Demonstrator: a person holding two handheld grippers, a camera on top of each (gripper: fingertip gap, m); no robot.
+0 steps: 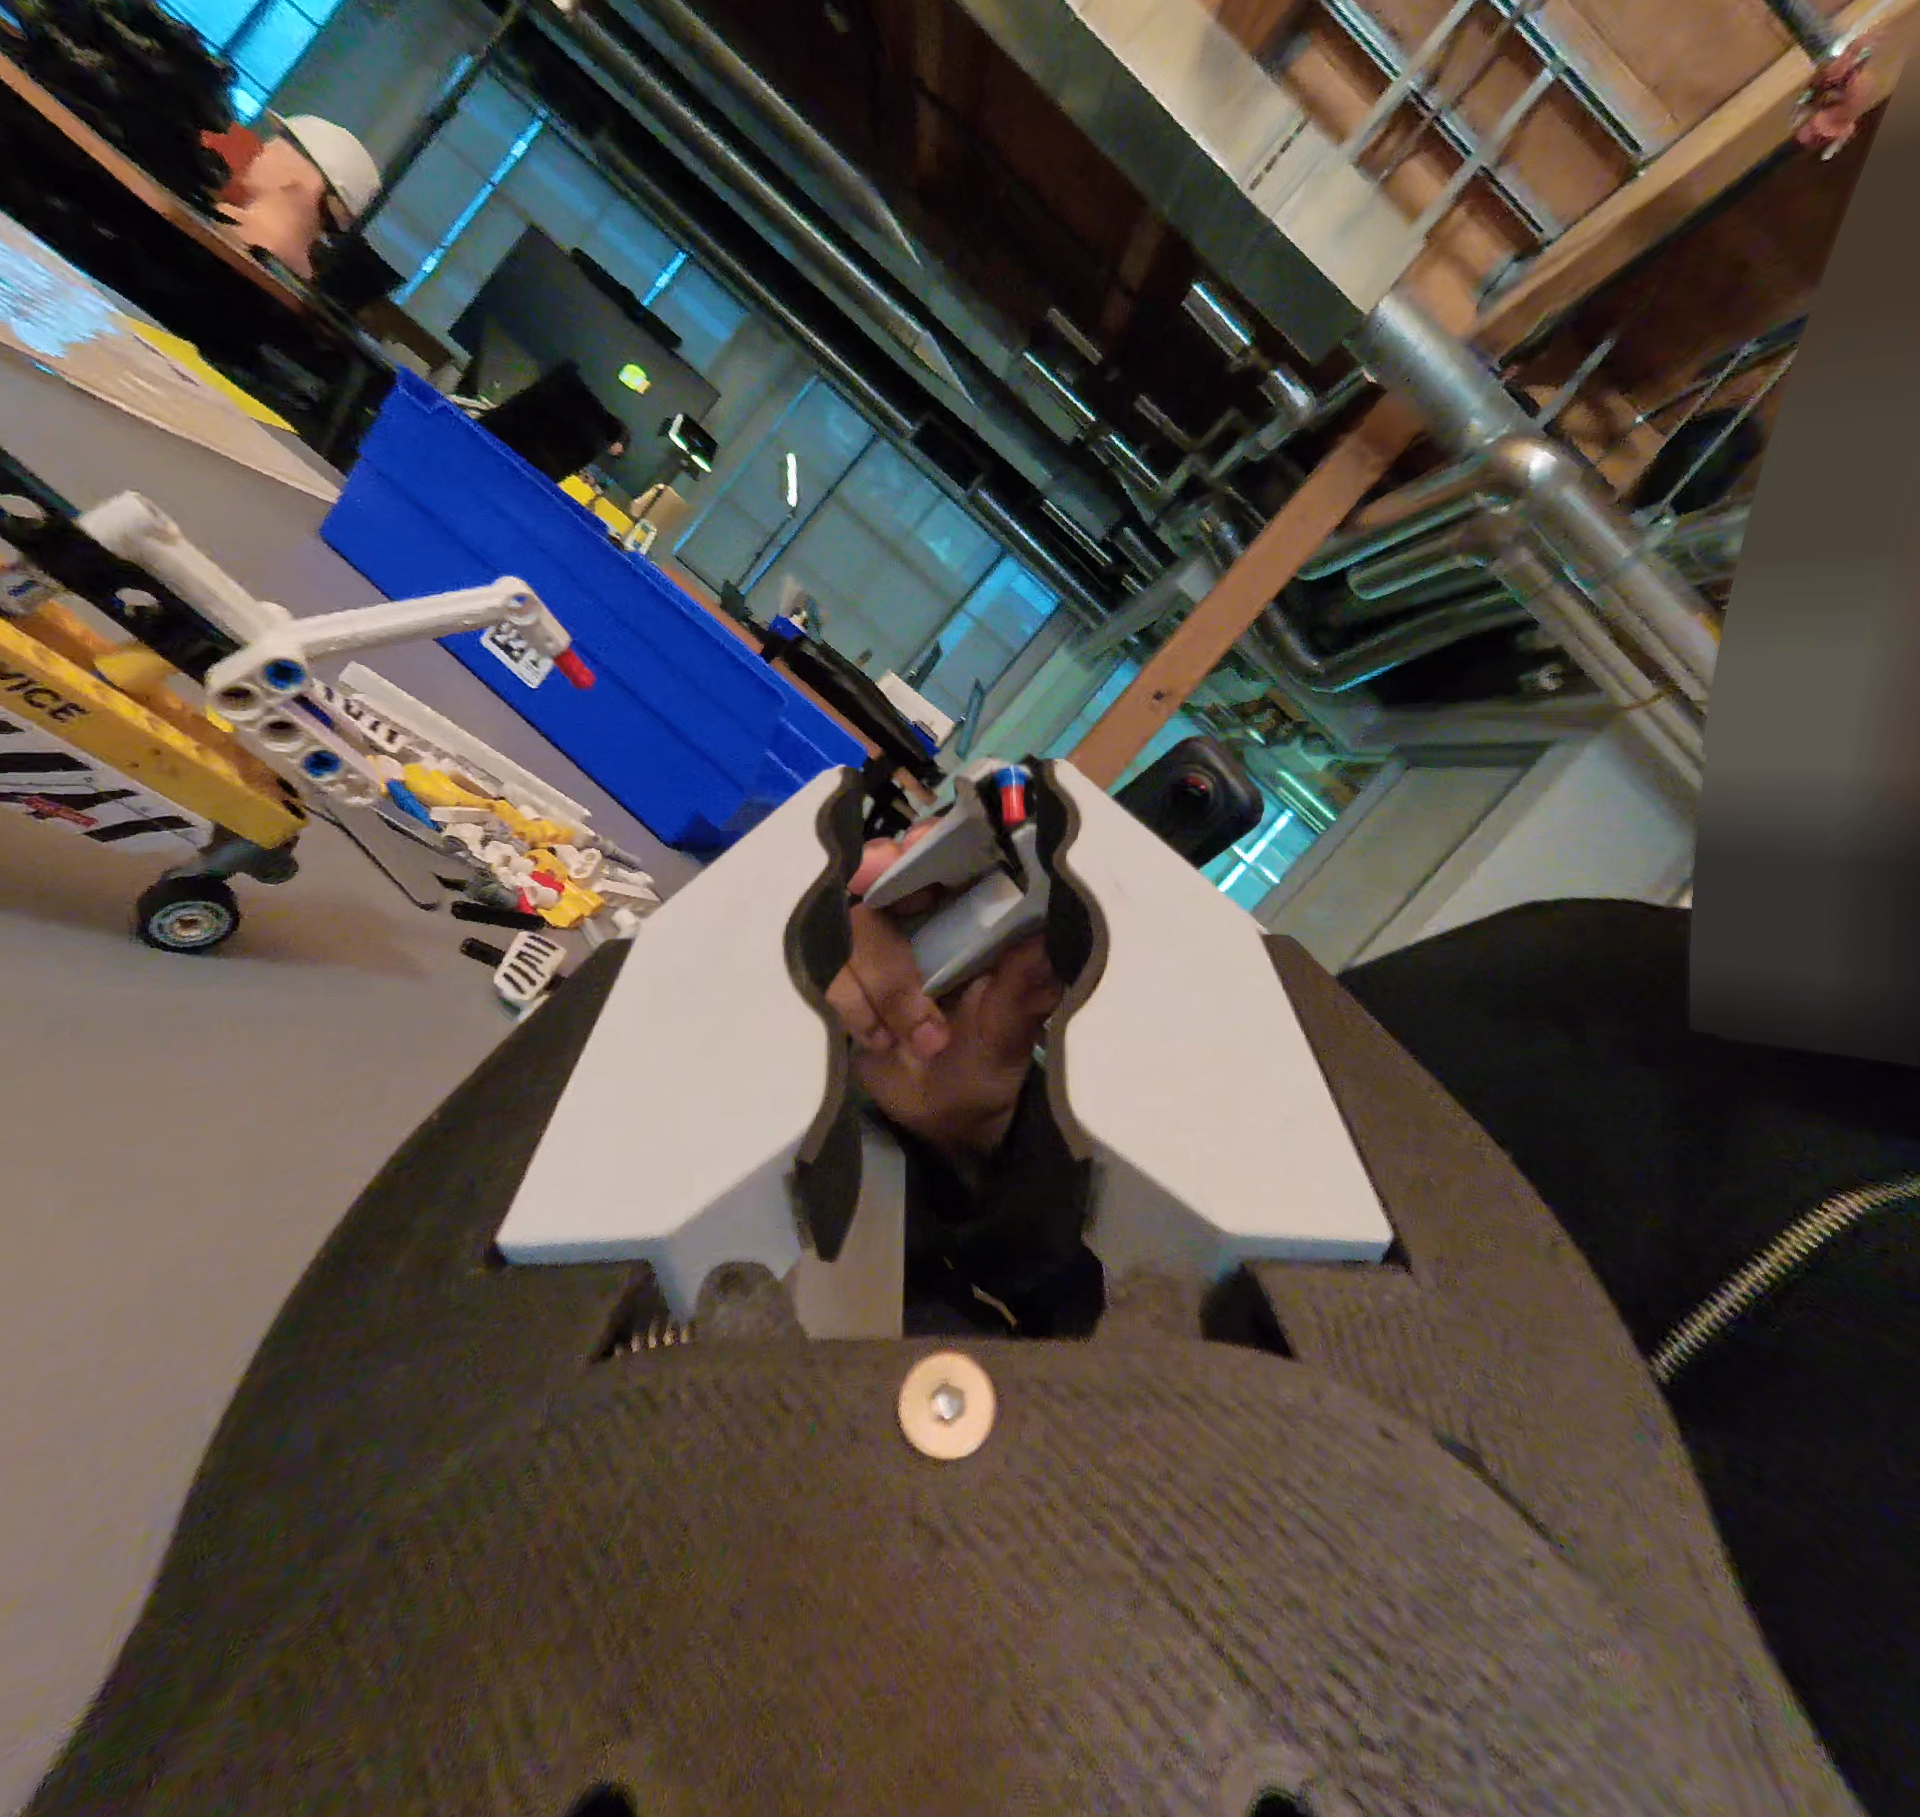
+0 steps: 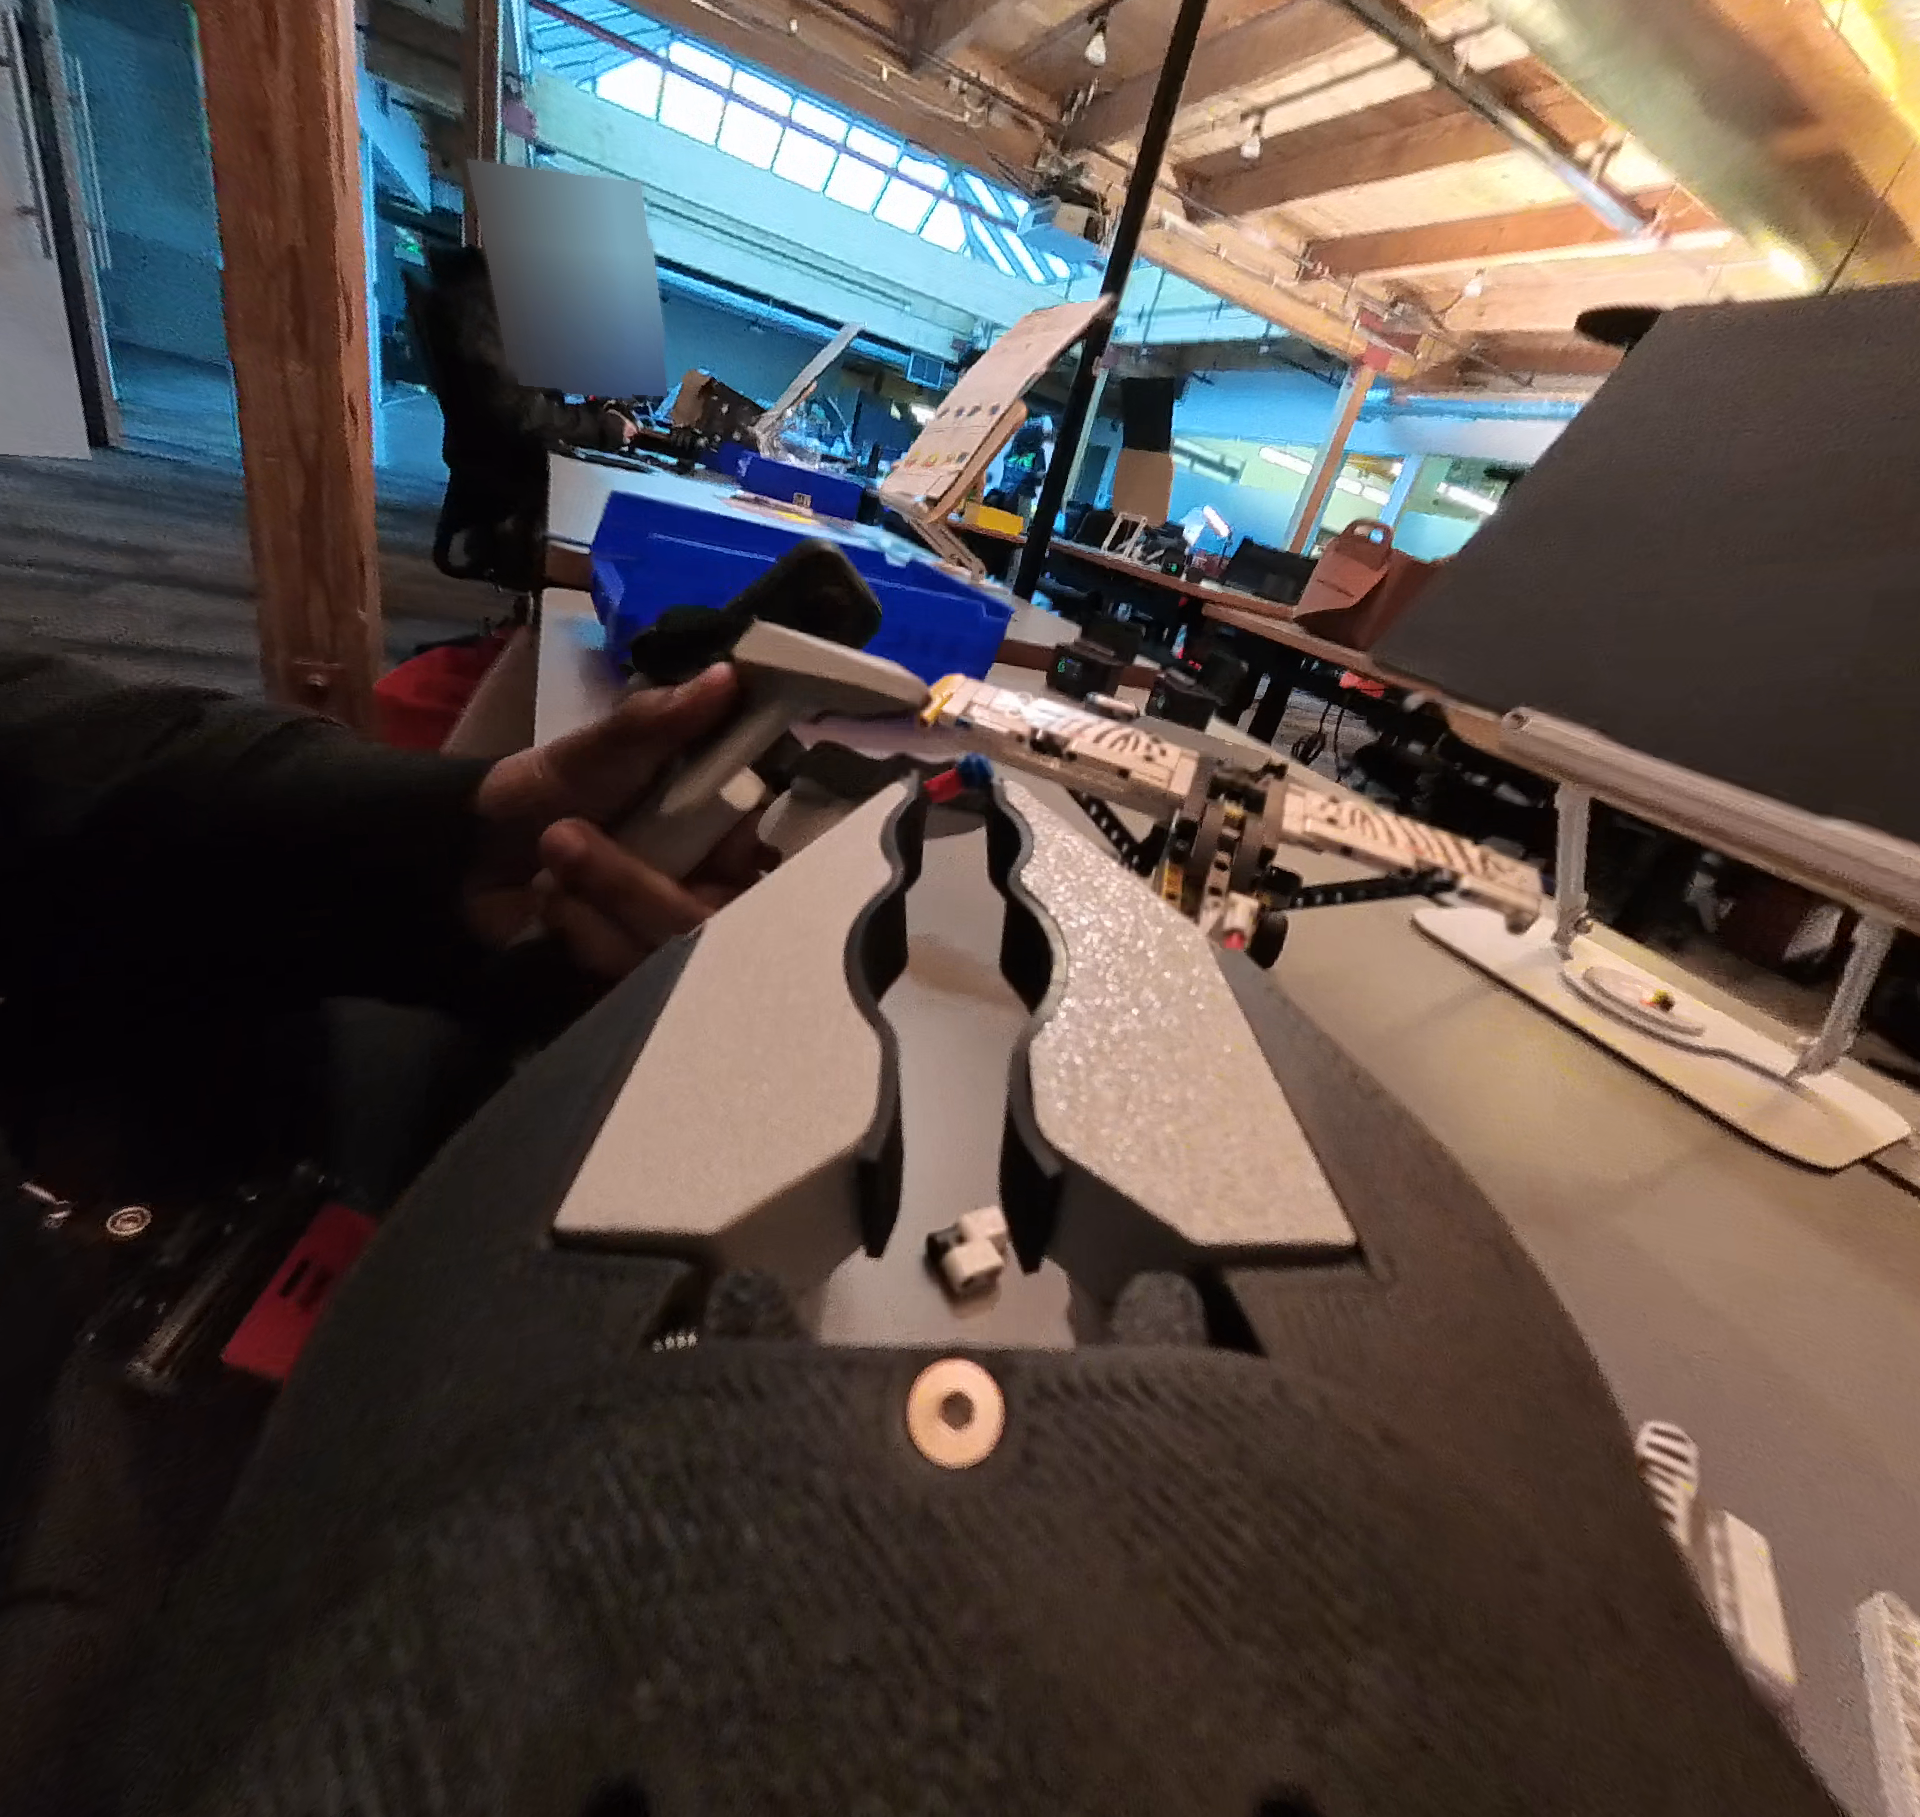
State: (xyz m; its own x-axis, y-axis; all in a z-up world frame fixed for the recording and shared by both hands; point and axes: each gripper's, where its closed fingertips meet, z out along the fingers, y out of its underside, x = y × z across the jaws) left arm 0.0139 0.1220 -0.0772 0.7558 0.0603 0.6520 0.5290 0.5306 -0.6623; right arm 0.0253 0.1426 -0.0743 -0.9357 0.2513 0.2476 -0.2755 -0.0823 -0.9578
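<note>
R fingers (image 2: 904,811) pinch 1 red-blue pin (image 2: 954,778).

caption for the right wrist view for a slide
Right gripper pinching a small red-and-blue peg at its tips, toy model behind.

Both wrist views face each other closely above the table (image 2: 1455,1092), sharing the blue bin (image 1: 582,604).

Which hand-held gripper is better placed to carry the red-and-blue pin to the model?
Right, likely: right hand-held gripper pinches the pin at its fingertips, model just beyond; left hand-held gripper stands open.
</note>
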